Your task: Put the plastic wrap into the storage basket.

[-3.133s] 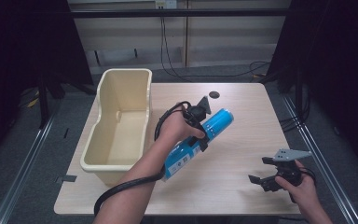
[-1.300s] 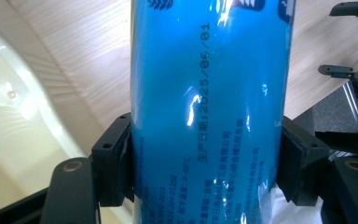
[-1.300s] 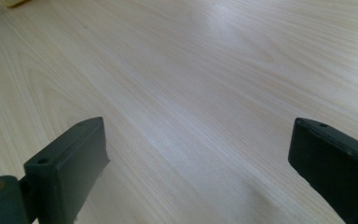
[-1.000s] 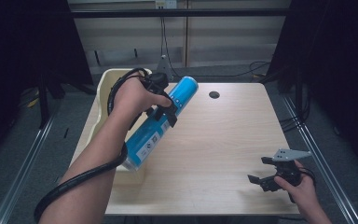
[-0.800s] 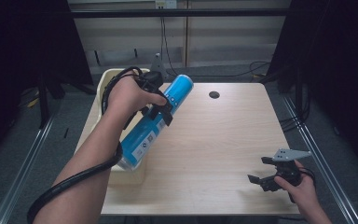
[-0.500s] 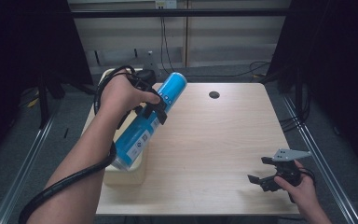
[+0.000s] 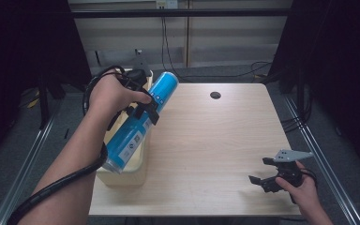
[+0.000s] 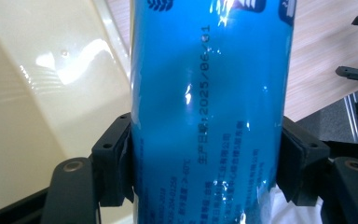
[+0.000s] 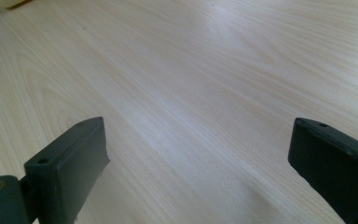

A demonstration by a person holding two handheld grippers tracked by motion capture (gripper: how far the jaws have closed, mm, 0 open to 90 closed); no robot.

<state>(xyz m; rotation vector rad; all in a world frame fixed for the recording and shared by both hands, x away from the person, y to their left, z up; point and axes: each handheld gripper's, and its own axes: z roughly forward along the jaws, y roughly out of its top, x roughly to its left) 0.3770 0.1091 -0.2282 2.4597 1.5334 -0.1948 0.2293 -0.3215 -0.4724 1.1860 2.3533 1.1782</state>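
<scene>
The left gripper (image 7: 143,105), pinching the blue can (image 7: 138,124), has carried it left over the bin (image 7: 138,168). Lowering it in looks next. The right gripper (image 7: 267,176) rests spread, near right.

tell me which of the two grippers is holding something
The left gripper: its jaws clamp the blue canister over the cream bin. The right gripper is open and empty above the table.

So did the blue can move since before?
Yes. The blue can, held in the left gripper, has gone left, from over the middle of the table to above the cream bin.
</scene>
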